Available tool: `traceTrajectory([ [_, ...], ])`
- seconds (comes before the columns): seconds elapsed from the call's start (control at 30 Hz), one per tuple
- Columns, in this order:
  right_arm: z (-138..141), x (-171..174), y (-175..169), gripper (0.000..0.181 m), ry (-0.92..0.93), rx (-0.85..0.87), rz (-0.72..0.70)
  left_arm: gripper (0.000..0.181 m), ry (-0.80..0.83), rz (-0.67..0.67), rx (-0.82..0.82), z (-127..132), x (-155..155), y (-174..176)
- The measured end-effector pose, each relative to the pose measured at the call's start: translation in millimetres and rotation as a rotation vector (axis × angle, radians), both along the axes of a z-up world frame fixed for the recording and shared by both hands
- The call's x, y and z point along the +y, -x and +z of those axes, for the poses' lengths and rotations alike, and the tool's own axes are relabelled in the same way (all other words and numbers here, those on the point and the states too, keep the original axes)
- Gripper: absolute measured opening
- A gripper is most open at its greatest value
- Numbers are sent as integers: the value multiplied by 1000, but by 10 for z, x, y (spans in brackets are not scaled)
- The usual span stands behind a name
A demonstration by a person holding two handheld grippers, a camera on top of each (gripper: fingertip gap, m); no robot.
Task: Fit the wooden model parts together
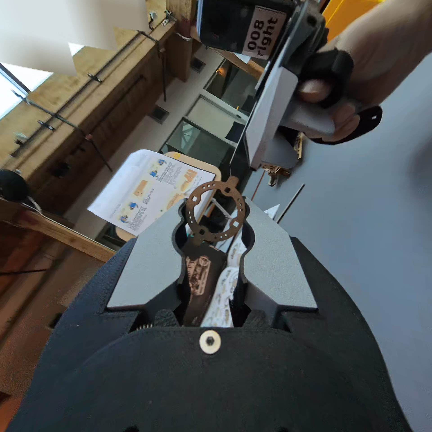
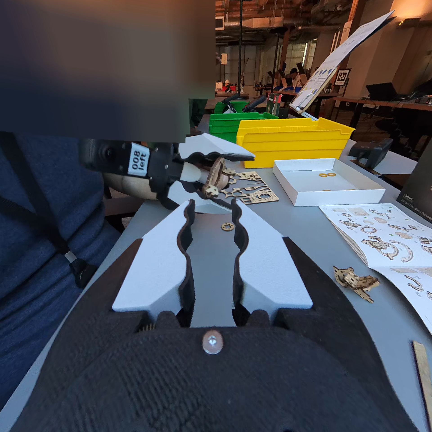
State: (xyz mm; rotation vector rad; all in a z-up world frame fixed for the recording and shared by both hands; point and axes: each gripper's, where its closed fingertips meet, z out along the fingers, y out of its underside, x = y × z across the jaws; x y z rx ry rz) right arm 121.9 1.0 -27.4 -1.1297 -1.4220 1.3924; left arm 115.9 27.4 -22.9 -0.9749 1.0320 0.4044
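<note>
My left gripper [image 1: 215,208] is shut on a brown wooden ring [image 1: 205,187] with small holes and square notches, gripped by its edges at the fingertips and held in the air. The right wrist view shows that ring [image 2: 216,176] in the left gripper [image 2: 224,180], just beyond my right gripper [image 2: 212,205]. The right gripper is open and empty, low over the grey table [image 2: 292,233]. A small wooden gear ring [image 2: 227,226] lies on the table between its fingertips. The right gripper [image 1: 271,154], held by a hand, also shows at the upper right of the left wrist view.
A cut-out wooden sheet [image 2: 254,189] lies behind the ring. A white box tray [image 2: 327,187], a yellow bin [image 2: 292,142] and a green bin [image 2: 229,124] stand farther back. An instruction booklet [image 2: 385,238] and a small wooden assembly [image 2: 355,282] lie to the right. A person sits at left. My left and right fingertips are right by each other. The small wooden assembly [image 2: 355,282] sits 15 centimetres or so from the ends of my left fingers.
</note>
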Motion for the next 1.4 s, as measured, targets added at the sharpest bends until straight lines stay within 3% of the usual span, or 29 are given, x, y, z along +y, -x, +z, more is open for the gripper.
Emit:
traceTrajectory([
  [0.13, 50, 78, -34, 29, -10, 27, -43, 43, 176, -17, -87, -87, 81, 27],
  [0.47, -189, 129, 48, 24, -111, -80, -98, 42, 641, -147, -240, -413, 81, -70],
  [0.63, -117, 139, 8, 21, -83, -53, -92, 43, 982, -335, -458, -434, -37, -162],
  [0.83, 155, 150, -38, 12, 60, 44, -77, 42, 1489, -697, -899, -199, -159, -179],
  [0.93, 252, 238, 18, 13, 166, 39, -121, 42, 1543, -712, -1004, -207, -75, -107],
  [1.1, 156, 246, 203, 12, 161, -82, -198, 42, 1626, -751, -1086, -198, -68, -122],
  [1.3, 57, 273, 234, 5, 141, -142, -242, 42, 1661, -734, -1130, -261, -21, -102],
  [1.4, 18, 307, 231, 11, 180, -154, -247, 42, 1651, -736, -1127, -250, -20, -99],
])
